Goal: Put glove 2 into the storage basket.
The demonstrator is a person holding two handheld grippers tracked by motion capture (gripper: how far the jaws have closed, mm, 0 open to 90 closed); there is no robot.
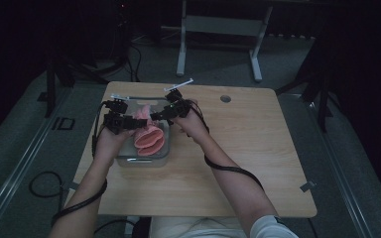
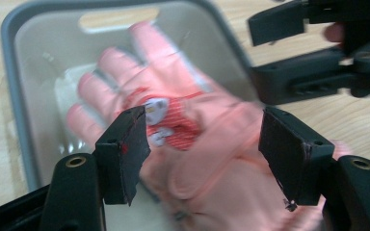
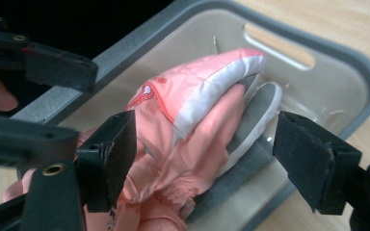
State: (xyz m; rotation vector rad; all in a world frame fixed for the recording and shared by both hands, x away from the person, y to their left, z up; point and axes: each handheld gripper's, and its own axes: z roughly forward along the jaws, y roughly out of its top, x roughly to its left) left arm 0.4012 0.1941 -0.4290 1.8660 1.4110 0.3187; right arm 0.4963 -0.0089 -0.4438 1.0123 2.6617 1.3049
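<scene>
1. High view: a wooden table carries a grey tray near its left part. Pink gloves lie in the tray, piled toward its middle.
2. High view: the left hand-held gripper is held over the tray's left side, and the right hand-held gripper over its far right side. Both point inward at the gloves. At this size their jaw gaps cannot be read.
3. Left gripper view: the left hand-held gripper has its jaws set apart at a middling width. A pink glove with spread fingers and a red striped patch lies beyond and below them. The picture is blurred, so contact is uncertain; the pads appear clear of the fabric.
4. Left gripper view: the tray lies under the glove, with a slot handle at its far end. The right hand-held gripper shows at upper right.
5. Right gripper view: the right hand-held gripper has its jaws wide. The gloves, pink with a white and grey cuff edge, lie between and beyond them in the tray. Neither pad presses on them.
6. Right gripper view: the left hand-held gripper shows at left, just beside the gloves.
</scene>
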